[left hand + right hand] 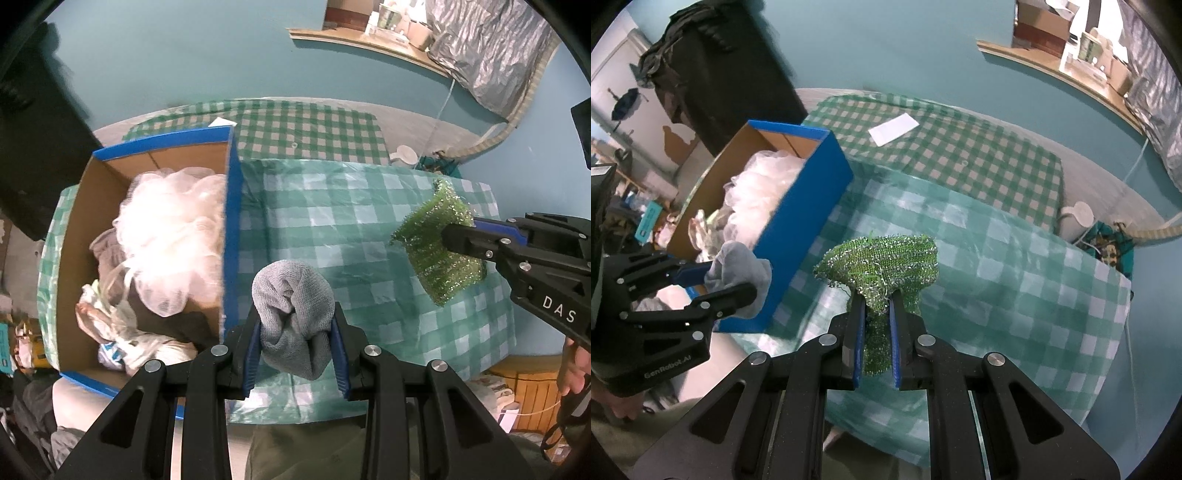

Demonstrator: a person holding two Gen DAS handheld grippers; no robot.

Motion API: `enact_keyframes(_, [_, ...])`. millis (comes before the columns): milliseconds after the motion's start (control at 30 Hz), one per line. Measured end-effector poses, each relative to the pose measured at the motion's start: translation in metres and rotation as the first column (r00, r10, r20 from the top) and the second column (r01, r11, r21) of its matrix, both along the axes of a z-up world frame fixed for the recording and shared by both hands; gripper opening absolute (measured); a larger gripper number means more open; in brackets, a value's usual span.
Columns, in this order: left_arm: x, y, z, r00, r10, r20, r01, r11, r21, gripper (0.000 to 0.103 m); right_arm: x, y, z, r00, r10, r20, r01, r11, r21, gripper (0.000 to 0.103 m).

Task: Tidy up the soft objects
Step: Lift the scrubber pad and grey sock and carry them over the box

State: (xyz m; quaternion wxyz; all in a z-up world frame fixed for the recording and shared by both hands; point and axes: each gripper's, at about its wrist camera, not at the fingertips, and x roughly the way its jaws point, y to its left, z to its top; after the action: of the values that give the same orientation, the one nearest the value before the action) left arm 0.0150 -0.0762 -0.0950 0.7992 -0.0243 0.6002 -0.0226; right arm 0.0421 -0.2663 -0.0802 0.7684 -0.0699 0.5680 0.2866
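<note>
Now your left tool [297, 326] pinches a grey sock [291, 295] just beside the blue box [231, 236]; its wall stands between sock and white mesh puff [173, 232]. Your right tool [877, 299] is pressed onto a green scrubber [882, 258], held above the checked worktop [1015, 280].

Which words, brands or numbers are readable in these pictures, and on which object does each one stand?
"DAS": on the right hand-held gripper.
"GenRobot.AI": on the left hand-held gripper.
The teal packet beside the blue box carries print, too blurred to read.
The white paper shows no readable text.
</note>
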Motion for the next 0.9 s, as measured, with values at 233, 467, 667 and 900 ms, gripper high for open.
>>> enact_keyframes(233, [-0.001, 0.027, 0.005, 0.999, 0.049, 0.008, -0.049, 0.999, -0.002, 0.034, 0.003, 0.029, 0.008, 0.999, 0.038, 0.012, -0.038, 0.999, 0.017, 0.010])
enact_keyframes(467, [-0.005, 0.054, 0.008, 0.996, 0.093, 0.013, -0.093, 0.996, 0.000, 0.034, 0.004, 0.059, 0.013, 0.997, 0.078, 0.019, -0.079, 0.996, 0.029, 0.010])
enact_keyframes(667, [-0.007, 0.078, 0.008, 0.991, 0.131, 0.015, -0.131, 0.991, -0.004, 0.034, 0.005, 0.089, 0.017, 0.993, 0.117, 0.022, -0.118, 0.992, 0.037, 0.010])
enact_keyframes(900, [-0.014, 0.105, 0.007, 0.984, 0.175, 0.017, -0.175, 0.985, -0.005, 0.034, 0.004, 0.121, 0.020, 0.986, 0.163, 0.027, -0.164, 0.986, 0.042, 0.010])
